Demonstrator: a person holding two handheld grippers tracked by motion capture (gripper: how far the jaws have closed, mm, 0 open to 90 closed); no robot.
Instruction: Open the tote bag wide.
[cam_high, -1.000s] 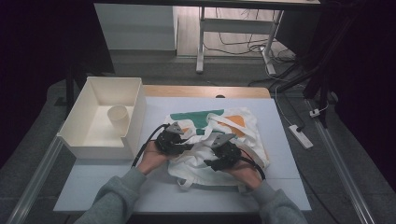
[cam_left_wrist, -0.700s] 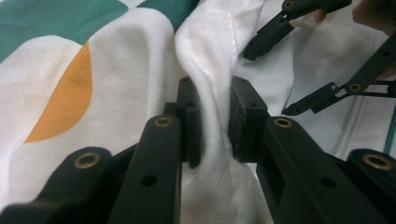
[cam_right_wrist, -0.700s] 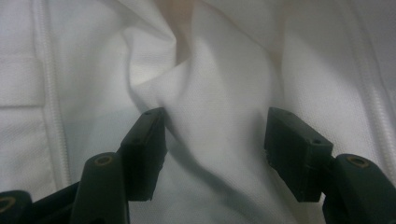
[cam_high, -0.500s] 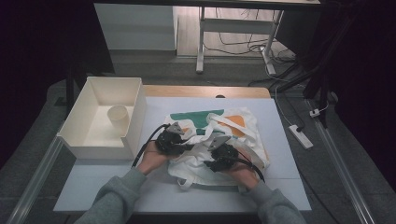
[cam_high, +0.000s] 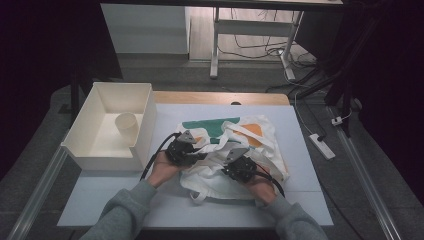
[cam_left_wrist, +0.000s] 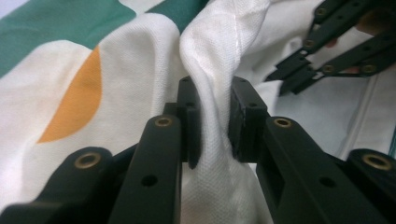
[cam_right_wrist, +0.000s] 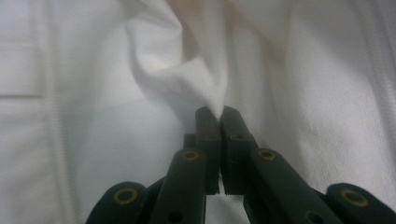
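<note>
A lab or recording workspace is suggested, not a home. A plain work table (cam_high: 300, 200) w/ a pale mat is set on a dark, carpet-like floor, w/ metal rails (cam_high: 372, 200) run along both sides. Behind it, the white metal legs of another bench (cam_high: 215, 45) are seen, w/ loose cables (cam_high: 255, 47) trailed over a wooden floor. A white power strip (cam_high: 321, 146) is laid on the floor at the right. A black stand (cam_high: 345, 65) is placed at the far right. Surroundings are kept dark, w/ lighting confined to the table area
</note>
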